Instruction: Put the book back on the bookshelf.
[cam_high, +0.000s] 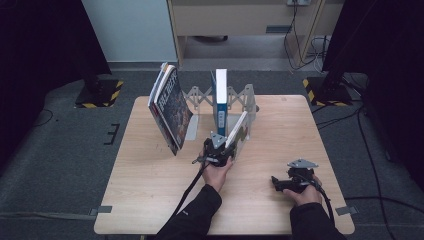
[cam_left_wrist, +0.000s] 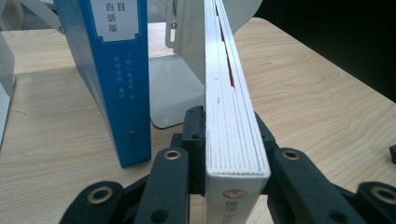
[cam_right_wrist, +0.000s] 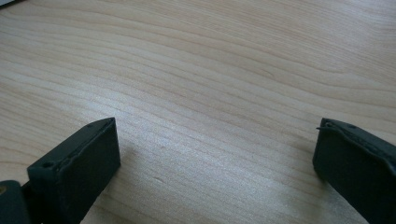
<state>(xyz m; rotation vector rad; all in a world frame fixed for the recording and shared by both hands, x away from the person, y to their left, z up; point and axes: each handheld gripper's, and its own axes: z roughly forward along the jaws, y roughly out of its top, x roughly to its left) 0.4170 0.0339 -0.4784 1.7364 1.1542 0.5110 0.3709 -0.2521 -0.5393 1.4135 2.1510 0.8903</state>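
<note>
Three books: one white book (cam_left_wrist: 233, 116) clamped in the left tongs (cam_high: 218, 150), one blue book (cam_high: 220, 97) upright in the rack, and one dark-covered comic-style book (cam_high: 170, 107) leaning at the rack's left end.
Left tongs: closed on the white book's lower end, a black jaw pressed to each cover, as the left gripper view shows.
White book: tilted, its top end leaning against the rack's right-hand divider, just to the right of the blue book; the page edges face the left gripper's camera.
Blue book: standing on end in the middle of the rack, spine with white label toward the person; apart from the white book, with a metal divider (cam_left_wrist: 187, 56) between them.
Rack: a pale metal expanding book rack (cam_high: 240, 97) with scissor links, at the far side of the surface (cam_high: 150, 190).
Right tongs: (cam_high: 290, 181) jaws well apart with nothing between them, low over bare wood near the person's right edge, well apart from the books.
Hands: left hand (cam_high: 216, 175) behind the left tongs, right hand (cam_high: 306, 194) on the right tongs; dark sleeves come in from the near edge.
</note>
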